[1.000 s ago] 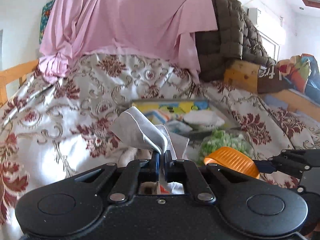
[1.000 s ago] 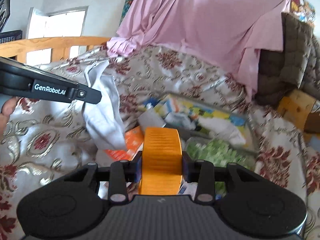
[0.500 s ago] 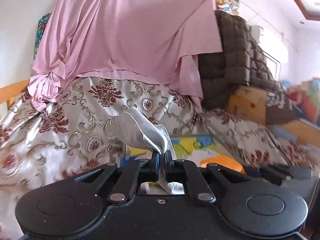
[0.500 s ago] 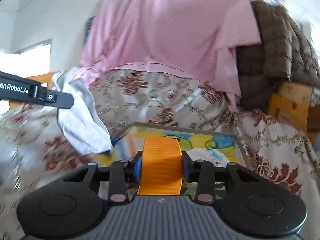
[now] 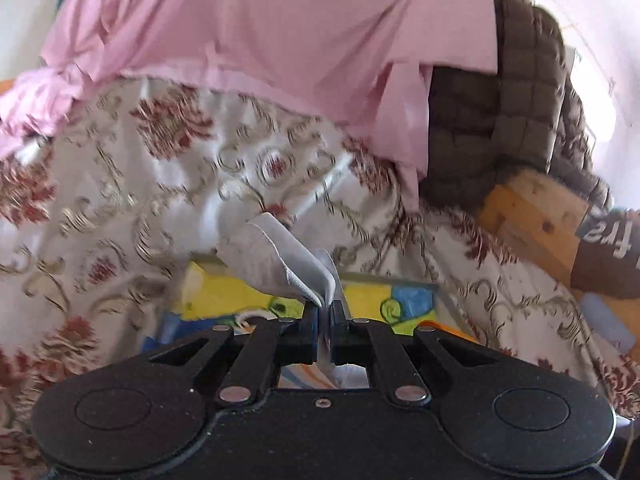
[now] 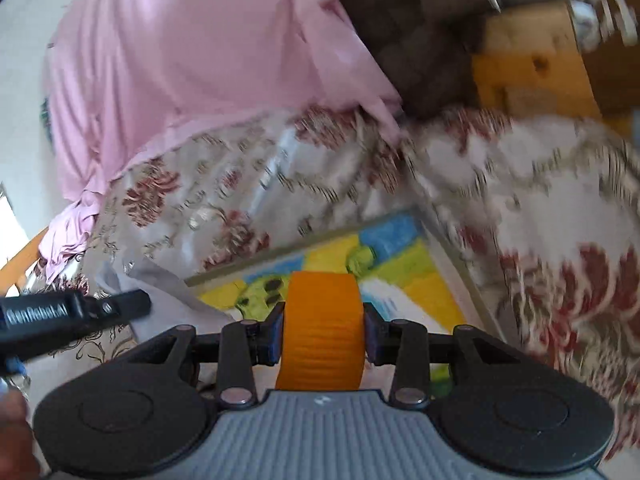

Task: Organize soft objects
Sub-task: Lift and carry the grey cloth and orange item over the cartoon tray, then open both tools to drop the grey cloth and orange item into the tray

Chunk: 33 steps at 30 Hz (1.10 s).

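Note:
My left gripper [image 5: 325, 310] is shut on a grey cloth [image 5: 272, 258], which sticks up and to the left from between the pads. An orange ribbed soft object [image 6: 322, 328] is clamped upright in my right gripper [image 6: 323, 338]. Both hang over a box with a yellow, blue and green cartoon print [image 5: 224, 294] [image 6: 396, 276] lying on the flowered bedspread [image 5: 160, 184]. In the right wrist view the left gripper's finger [image 6: 80, 312] enters from the left with the grey cloth [image 6: 168, 292] trailing under it. A thin orange sliver [image 5: 440, 326] shows at right in the left wrist view.
A pink sheet [image 5: 260, 32] drapes over a heap at the back, with a brown quilted blanket [image 5: 516, 92] beside it. A wooden bed frame [image 5: 536, 216] and dark printed fabric [image 5: 608, 248] lie at the right. A hand [image 6: 12, 432] shows at the lower left.
Both grippers have swept across the bed toward the pink sheet, keeping their loads. The box's open contents have dropped under the grippers; only its printed far side shows. The right wrist view has rolled.

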Available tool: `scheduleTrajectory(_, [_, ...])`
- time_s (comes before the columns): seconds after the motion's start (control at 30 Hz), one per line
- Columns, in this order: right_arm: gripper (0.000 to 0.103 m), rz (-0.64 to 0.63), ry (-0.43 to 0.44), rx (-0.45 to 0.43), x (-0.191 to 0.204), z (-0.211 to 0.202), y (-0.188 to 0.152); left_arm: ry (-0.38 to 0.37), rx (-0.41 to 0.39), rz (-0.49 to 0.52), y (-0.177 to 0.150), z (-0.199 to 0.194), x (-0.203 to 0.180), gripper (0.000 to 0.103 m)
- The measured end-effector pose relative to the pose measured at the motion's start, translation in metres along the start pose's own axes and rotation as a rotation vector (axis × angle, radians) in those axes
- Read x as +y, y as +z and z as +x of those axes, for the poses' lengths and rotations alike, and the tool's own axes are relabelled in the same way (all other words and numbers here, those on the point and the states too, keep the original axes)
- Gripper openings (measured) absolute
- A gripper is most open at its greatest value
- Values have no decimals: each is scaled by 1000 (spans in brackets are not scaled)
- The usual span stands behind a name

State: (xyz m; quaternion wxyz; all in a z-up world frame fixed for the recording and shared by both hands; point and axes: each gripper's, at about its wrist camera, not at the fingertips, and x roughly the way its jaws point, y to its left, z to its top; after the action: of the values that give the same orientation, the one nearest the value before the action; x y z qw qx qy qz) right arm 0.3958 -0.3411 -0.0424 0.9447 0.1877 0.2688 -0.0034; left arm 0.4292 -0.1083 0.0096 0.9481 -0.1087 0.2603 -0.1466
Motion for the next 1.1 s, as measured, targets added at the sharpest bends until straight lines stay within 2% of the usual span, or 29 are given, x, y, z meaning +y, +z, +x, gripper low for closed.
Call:
scheduleTrajectory(0.13, [43, 66, 24, 23, -11, 6, -1, 0, 69, -5, -14, 25, -2, 6])
scheduleTrajectory(0.27, [48, 42, 13, 20, -9, 2, -2, 19, 113, -5, -26, 35, 0, 9])
scheduleTrajectory(0.5, [57, 34, 1, 21, -6, -3, -4, 36, 120, -12, -35, 35, 3, 20])
scheduleTrajectory(0.7, [78, 7, -26, -10, -1, -19, -1, 66, 99, -2, -33, 23, 2, 43])
scheduleTrajectory(0.77, [83, -3, -37, -29, 3, -30, 1, 75, 81, 1, -31, 15, 2, 58])
scheduleTrajectory(0.93, [91, -18, -42, -74, 14, -62, 9, 95, 38, 5, -22, -11, 2, 70])
scheduleTrajectory(1.1, [99, -96, -60, -147, 37, -107, 15, 101, -17, 15, -8, -52, 1, 80])
